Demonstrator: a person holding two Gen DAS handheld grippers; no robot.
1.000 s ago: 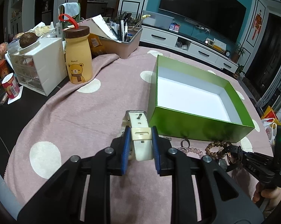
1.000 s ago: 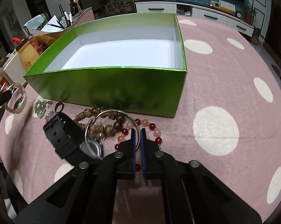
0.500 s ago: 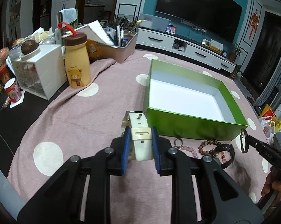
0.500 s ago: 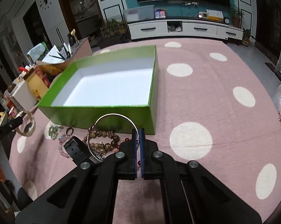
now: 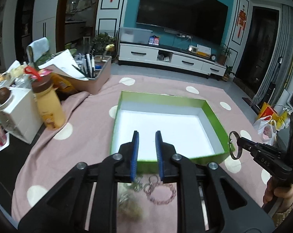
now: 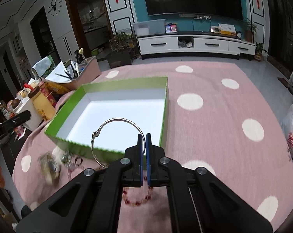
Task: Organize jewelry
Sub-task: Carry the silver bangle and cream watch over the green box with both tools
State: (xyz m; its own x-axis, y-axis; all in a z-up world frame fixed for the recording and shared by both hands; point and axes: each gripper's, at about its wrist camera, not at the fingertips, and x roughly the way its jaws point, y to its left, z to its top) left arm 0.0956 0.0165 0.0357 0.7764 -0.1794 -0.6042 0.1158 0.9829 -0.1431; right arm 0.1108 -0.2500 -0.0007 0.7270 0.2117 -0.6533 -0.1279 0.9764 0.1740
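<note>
Tablecloth (image 6: 214, 116); red bracelet (image 6: 136, 200) right-view only

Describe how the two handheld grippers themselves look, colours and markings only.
Both the left gripper and right gripper are matte black linkages with silver pivot bolts and thin blue finger pads. From the left wrist view, the right gripper's body bears raised letters and a green light, gripped by a bare hand.

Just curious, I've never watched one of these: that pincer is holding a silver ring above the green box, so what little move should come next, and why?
Probably lower it a little and open: the right gripper is shut on the silver bangle, which hangs over the green box near its front wall. The left gripper is open with nothing in it.
</note>
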